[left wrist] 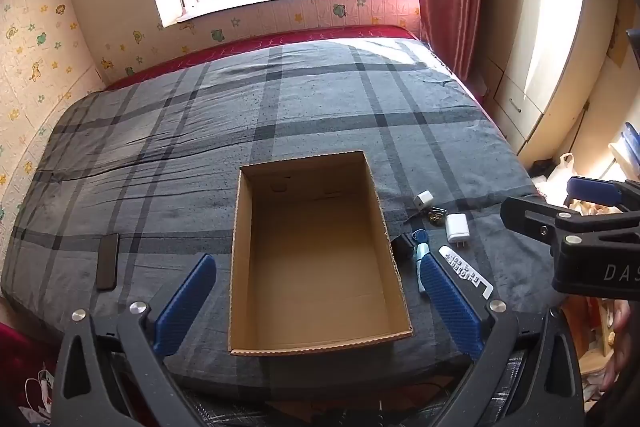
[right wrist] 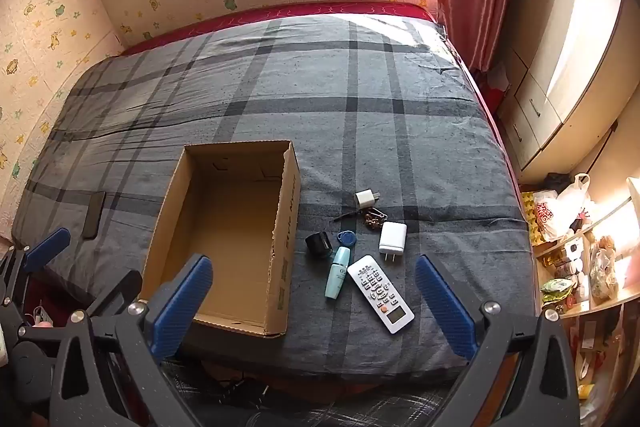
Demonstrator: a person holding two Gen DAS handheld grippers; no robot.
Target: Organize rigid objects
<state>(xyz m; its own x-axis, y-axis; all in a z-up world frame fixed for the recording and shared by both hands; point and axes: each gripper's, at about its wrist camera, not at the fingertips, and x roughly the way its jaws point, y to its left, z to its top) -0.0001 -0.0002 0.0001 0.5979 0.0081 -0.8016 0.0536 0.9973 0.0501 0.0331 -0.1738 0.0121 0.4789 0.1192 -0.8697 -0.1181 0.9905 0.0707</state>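
An open, empty cardboard box (left wrist: 316, 251) (right wrist: 224, 235) sits on the grey plaid bed. To its right lie a white remote (right wrist: 380, 293) (left wrist: 466, 269), a pale teal bottle (right wrist: 338, 271) (left wrist: 420, 261), a blue key fob (right wrist: 345, 238), a small black object (right wrist: 319, 243), a white charger (right wrist: 392, 238) (left wrist: 457, 227), a smaller white plug (right wrist: 366, 197) (left wrist: 424, 200) and a bunch of keys (right wrist: 372, 219). My left gripper (left wrist: 318, 301) is open above the box's near end. My right gripper (right wrist: 314, 299) is open, above the near edge by the bottle and remote.
A dark phone (left wrist: 108, 261) (right wrist: 94, 215) lies on the bed left of the box. Wardrobe (right wrist: 560, 87) and cluttered shelves (right wrist: 580, 267) stand to the right of the bed. A wall with a window is beyond the bed's far edge.
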